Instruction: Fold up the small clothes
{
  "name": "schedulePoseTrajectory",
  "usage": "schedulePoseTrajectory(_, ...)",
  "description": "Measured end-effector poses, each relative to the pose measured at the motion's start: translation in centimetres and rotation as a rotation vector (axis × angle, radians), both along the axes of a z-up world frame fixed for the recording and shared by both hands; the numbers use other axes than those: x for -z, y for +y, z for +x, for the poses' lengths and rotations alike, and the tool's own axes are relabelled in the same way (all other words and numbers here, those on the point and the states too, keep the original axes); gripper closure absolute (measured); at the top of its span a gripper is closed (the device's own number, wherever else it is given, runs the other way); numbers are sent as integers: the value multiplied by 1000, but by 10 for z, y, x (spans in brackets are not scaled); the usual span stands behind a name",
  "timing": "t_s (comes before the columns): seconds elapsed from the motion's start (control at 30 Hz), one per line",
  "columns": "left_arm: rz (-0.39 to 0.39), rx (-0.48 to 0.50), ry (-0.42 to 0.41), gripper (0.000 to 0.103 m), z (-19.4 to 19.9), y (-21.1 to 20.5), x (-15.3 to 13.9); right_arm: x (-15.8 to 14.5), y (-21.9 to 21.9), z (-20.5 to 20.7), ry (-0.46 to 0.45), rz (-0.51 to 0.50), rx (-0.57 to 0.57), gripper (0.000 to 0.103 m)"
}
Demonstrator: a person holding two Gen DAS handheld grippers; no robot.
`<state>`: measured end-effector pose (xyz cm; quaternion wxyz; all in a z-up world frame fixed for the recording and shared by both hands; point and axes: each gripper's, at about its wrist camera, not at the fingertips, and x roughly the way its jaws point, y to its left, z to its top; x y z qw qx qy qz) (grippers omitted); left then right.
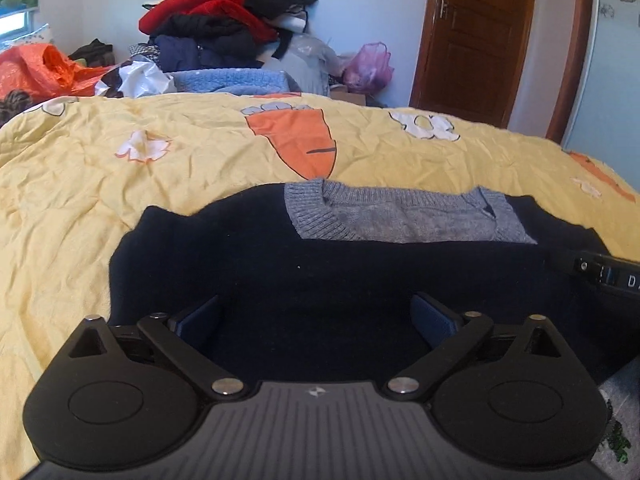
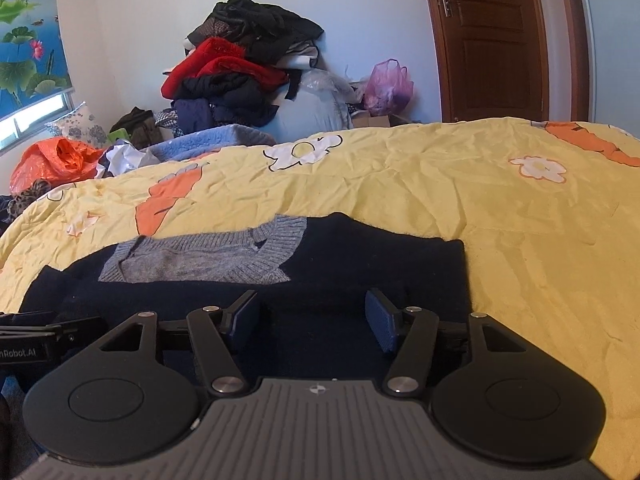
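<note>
A small dark navy sweater (image 1: 320, 276) with a grey ribbed V-neck collar (image 1: 404, 216) lies flat on the yellow bedspread (image 1: 120, 184), its sides folded in. My left gripper (image 1: 320, 312) is open, low over the sweater's near left part. The sweater also shows in the right wrist view (image 2: 360, 256) with its grey collar (image 2: 208, 256). My right gripper (image 2: 312, 316) is open over the sweater's near right part. Neither holds cloth. Each gripper's body shows at the edge of the other's view.
A tall pile of red, black and blue clothes (image 1: 224, 20) stands behind the bed. Orange (image 1: 44, 68) and pink plastic bags (image 1: 368, 66) lie beside it. A brown wooden door (image 1: 476, 36) is at the back right. The floor (image 1: 620, 412) shows at the bed's near right edge.
</note>
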<state>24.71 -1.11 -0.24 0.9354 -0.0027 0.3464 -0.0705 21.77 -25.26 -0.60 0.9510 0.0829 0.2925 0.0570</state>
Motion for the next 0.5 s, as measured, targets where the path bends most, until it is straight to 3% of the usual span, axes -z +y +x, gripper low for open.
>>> schedulePoseTrajectory(0.1, 51, 13, 16, 0, 6, -5, -5, -2, 17, 4, 6, -109, -7, 39)
schedulePoseTrajectory(0.17, 99, -48, 36, 0, -4, -6, -19, -11, 22, -6, 23, -151, 18, 37)
schedulePoseTrajectory(0.2, 87, -51, 22, 0, -18, -3, -26, -18, 19, -18, 37, -104, 40, 34)
schedulePoseTrajectory(0.27, -7, 11, -33, 0, -56, 4, -39, -27, 8, -51, 12, 43, 4, 29)
schedulePoseTrajectory(0.3, -32, 30, -42, 0, -72, 6, -40, -28, 6, -68, -2, 78, -20, 21)
schedulePoseTrajectory(0.37, -29, 64, -17, 0, -97, 4, -35, -24, 10, -93, 0, 47, -37, 16)
schedulePoseTrajectory(0.5, 30, 58, 56, 0, -115, -4, -9, -5, 16, -109, 55, -34, -29, 19)
